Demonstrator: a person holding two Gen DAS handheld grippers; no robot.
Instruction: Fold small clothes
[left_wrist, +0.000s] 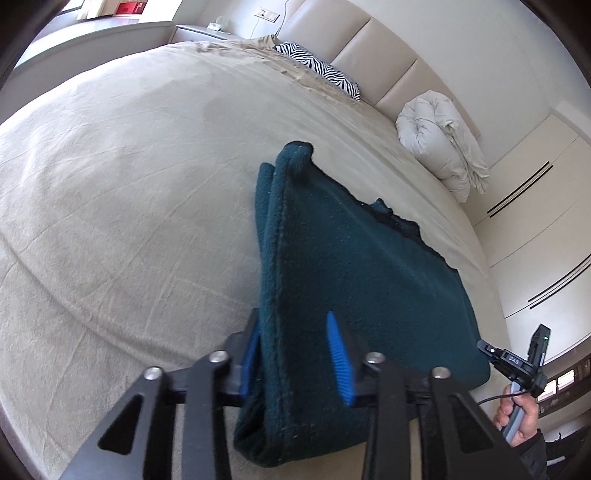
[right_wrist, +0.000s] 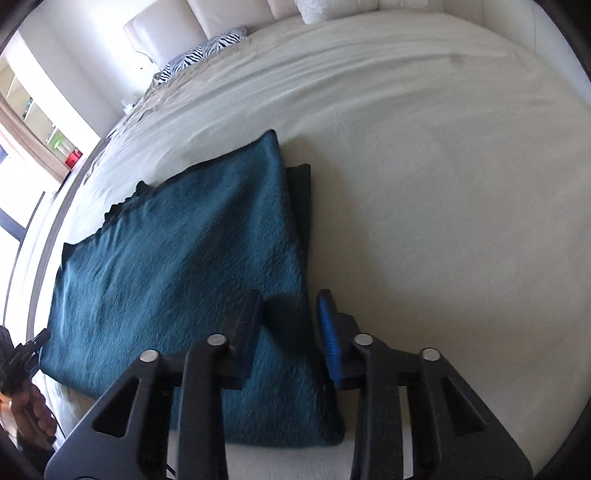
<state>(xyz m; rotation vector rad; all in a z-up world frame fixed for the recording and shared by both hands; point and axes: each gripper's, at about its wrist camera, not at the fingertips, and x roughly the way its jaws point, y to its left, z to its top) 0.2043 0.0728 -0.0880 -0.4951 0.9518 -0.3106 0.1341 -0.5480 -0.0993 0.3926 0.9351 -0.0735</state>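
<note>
The teal garment (left_wrist: 362, 280) lay folded on the beige bed (left_wrist: 110, 206), near its edge. Left gripper (left_wrist: 295, 354) was narrowly open w/ one corner between its jaws, right gripper (right_wrist: 291, 332) likewise at the other corner; real pinch, can't tell.

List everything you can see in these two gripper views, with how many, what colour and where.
Fleece garment: one, dark teal, folded on the near side of the bed, its near edge between both grippers' fingers.
Bed sheet: one, beige, covering the bed.
Zebra pillow: one, black and white, at the headboard.
Rolled duvet: one, white, against the headboard.
Headboard: one, cream, padded panels.
Nightstand: one, pale, beside the bed's head.
Wardrobe doors: cream, on the wall beside the bed.
Left gripper: black with blue pads, astride the garment's folded edge.
Right gripper: same build, astride the other near corner.
Hand: one, holding the right gripper's handle.
</note>
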